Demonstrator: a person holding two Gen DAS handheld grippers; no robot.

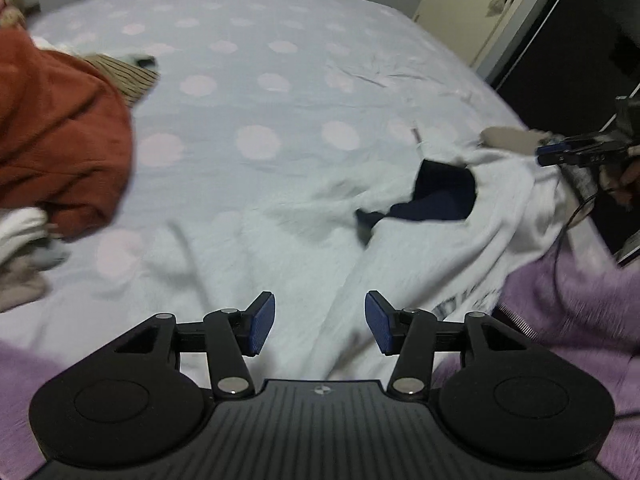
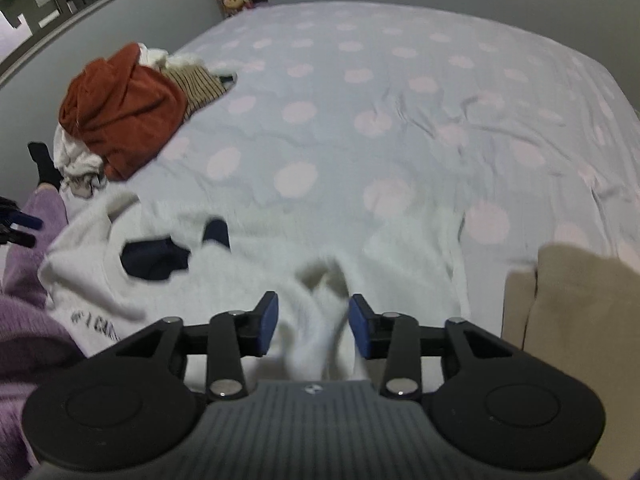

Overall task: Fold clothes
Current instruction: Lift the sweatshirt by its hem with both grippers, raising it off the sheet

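A white fleece sweatshirt [image 1: 248, 248] with a dark navy inner collar [image 1: 440, 192] lies crumpled on the bed, near its front edge. It also shows in the right wrist view [image 2: 248, 264], with printed lettering at its left. My left gripper [image 1: 320, 322] is open and empty just above the white fabric. My right gripper [image 2: 314, 326] is open with a bunched fold of the white sweatshirt between its jaws; the blue pads are not pressed on it. The right gripper also shows at the right edge of the left wrist view [image 1: 576, 152].
The bed has a pale blue sheet with pink dots [image 2: 400, 100]. A pile of clothes with a rust-orange garment [image 2: 124, 108] and a striped one [image 2: 200, 84] lies at the left. A beige garment [image 2: 572, 304] lies at the right. Purple sleeves [image 1: 572, 312] frame the views.
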